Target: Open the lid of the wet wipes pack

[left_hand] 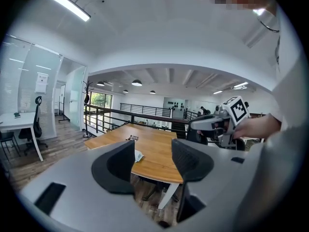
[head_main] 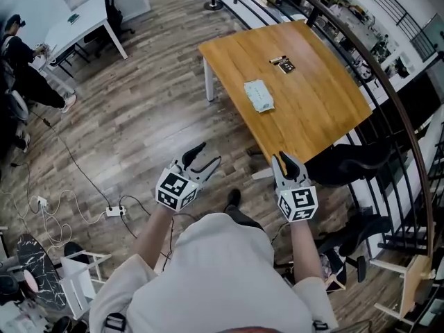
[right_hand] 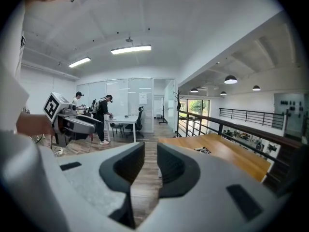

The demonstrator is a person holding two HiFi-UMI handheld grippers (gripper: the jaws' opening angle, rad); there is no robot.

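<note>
Hovering short of the pale-green wet wipes pack (head_main: 259, 95) on the far wooden table (head_main: 316, 106); left gripper (head_main: 208, 154) spread, right gripper (head_main: 284, 157) barely parted.

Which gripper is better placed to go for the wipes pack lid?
Left, likely. The left gripper has wide-open jaws, and its view frames the wet wipes pack between them. The right gripper aims beside the table at the floor, jaws narrower.
</note>
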